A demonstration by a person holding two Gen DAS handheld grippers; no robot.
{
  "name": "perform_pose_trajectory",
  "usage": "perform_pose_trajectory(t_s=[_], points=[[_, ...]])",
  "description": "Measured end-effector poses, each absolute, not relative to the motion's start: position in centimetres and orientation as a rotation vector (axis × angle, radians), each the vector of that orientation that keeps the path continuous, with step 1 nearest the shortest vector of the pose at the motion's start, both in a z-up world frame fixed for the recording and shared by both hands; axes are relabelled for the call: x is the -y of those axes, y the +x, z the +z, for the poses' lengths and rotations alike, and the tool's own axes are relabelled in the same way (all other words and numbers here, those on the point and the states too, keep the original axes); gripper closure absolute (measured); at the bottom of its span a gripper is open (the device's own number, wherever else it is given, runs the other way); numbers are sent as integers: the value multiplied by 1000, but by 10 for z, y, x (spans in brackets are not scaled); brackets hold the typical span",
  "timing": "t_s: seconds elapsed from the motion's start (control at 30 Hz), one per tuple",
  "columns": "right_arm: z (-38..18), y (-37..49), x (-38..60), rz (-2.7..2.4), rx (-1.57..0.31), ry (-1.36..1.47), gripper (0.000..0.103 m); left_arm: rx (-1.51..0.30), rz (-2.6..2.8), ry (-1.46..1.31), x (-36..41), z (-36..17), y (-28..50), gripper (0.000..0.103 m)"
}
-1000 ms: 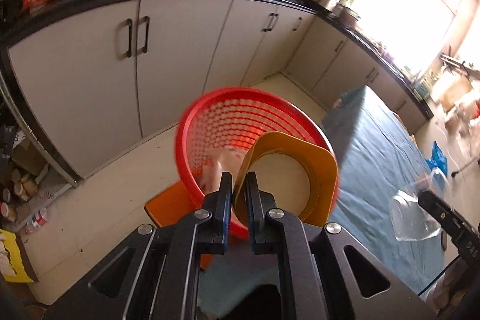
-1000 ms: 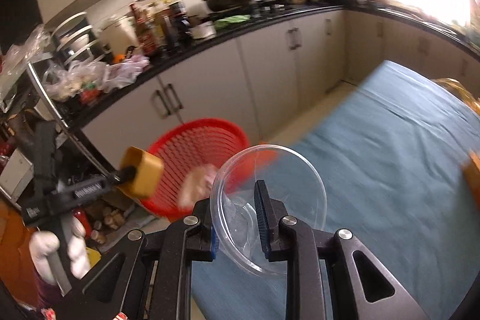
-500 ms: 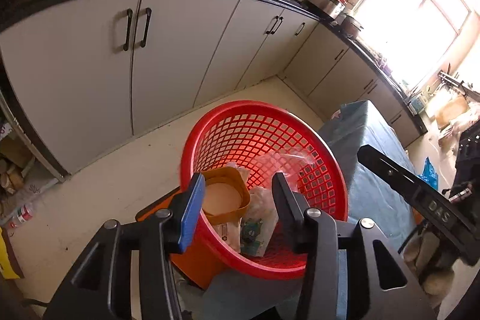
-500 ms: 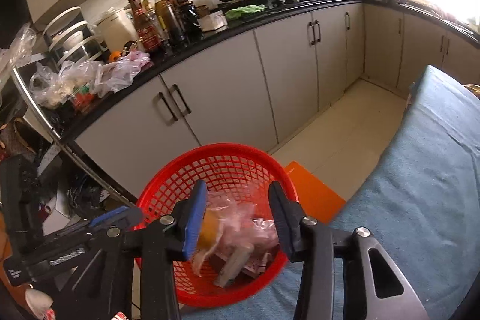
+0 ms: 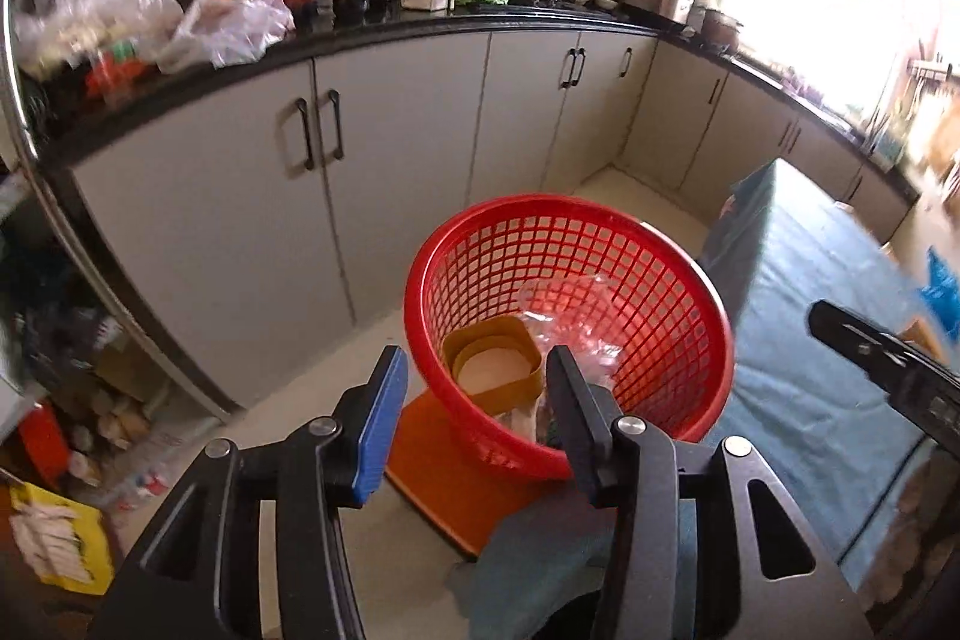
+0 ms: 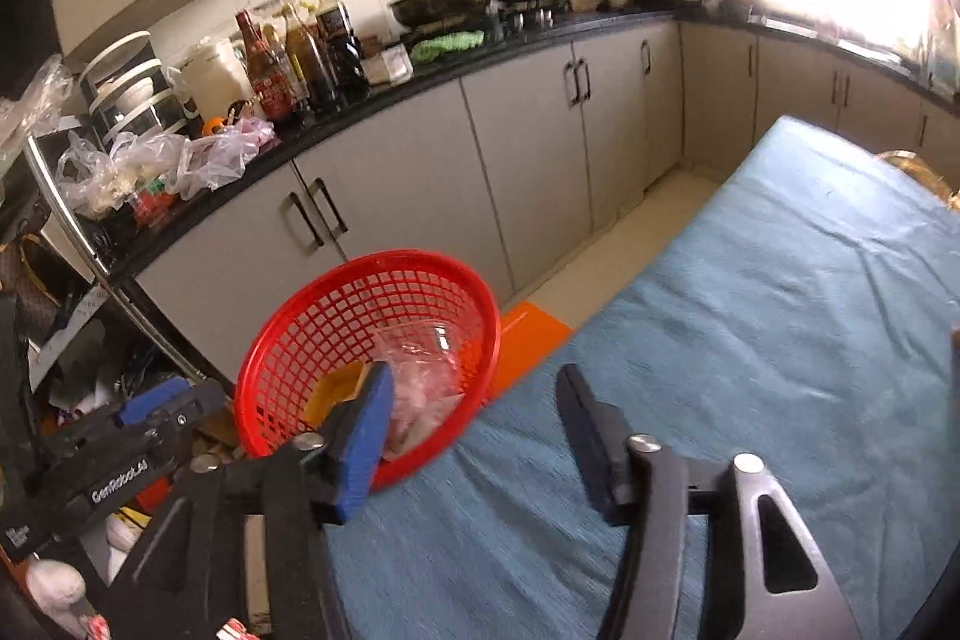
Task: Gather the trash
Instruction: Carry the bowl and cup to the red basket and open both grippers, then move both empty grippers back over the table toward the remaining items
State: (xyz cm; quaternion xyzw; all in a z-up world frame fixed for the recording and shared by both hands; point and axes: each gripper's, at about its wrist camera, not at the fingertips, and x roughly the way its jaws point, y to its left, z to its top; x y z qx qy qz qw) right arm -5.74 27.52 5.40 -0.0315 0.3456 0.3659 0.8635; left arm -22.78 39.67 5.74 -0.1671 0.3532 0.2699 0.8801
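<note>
The red mesh basket [image 5: 570, 316] sits on an orange stool [image 5: 444, 472] on the kitchen floor, just beside the end of the bench covered in a blue cloth [image 6: 750, 340]. Inside it lie a mustard-yellow square container [image 5: 492, 370], a clear crumpled plastic lid [image 5: 564, 304] and other wrappers too jumbled to name. The left hand-held gripper [image 5: 474, 412] hovers above the near rim with its jaws wide apart and nothing between them; the right hand-held gripper [image 6: 474, 418] is likewise spread wide and empty, over the cloth next to the basket. The drop-off step looks complete for both. The next move would likely call for turning toward the far end of the bench, where an amber object [image 6: 918, 172] shows at the edge, and closing on the next piece of trash.
</note>
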Motion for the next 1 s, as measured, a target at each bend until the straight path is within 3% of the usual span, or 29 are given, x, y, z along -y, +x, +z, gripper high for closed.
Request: perform_pose_trajectory(t_s=[0.37, 1.0], points=[[47, -85, -213, 763, -786, -24, 34, -711, 669, -138, -334, 78, -232, 42], [58, -104, -103, 656, -751, 80, 34, -666, 572, 24, -237, 109, -224, 33]])
